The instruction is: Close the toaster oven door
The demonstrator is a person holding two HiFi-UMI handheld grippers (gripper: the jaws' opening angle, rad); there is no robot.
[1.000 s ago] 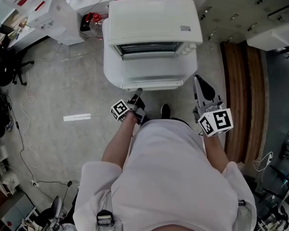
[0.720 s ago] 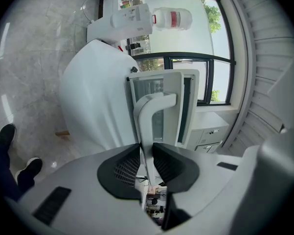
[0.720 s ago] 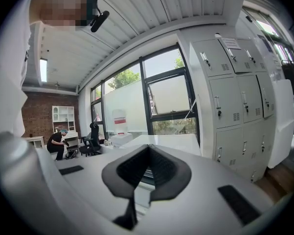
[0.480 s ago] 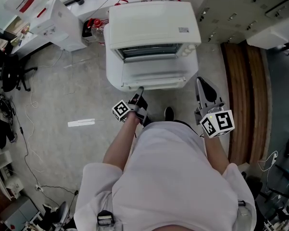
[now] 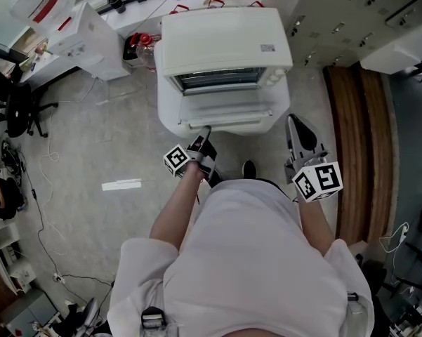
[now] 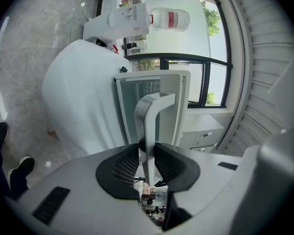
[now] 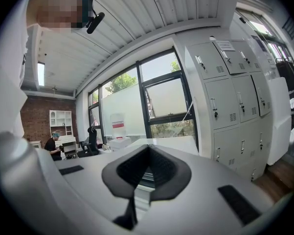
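The white toaster oven (image 5: 225,41) stands on a round desk (image 5: 166,97) draped in white. Its door (image 5: 228,107) is not shut: hinged at the oven's lower front edge, it leans out from the oven toward the person, and the dark cavity with a wire rack shows above it. The door handle (image 5: 228,123) runs along the door's free edge, on the side farthest from the oven body.

The left hand-held gripper (image 5: 202,133) reaches level to the front of the oven and grips that handle near its left end. In the left gripper view the silver handle bar (image 6: 154,116) runs straight between the two black pads (image 6: 124,168), which sit against it on both sides. The jaws have just been opening slightly, with the bar between them.

The right hand-held gripper (image 5: 293,123) hangs in the air off the oven's right front corner, apart from the oven and the desk. Its tips are closed together with nothing between them.

A dark shoe (image 5: 248,168) stands on the floor (image 5: 91,139) in front of the oven
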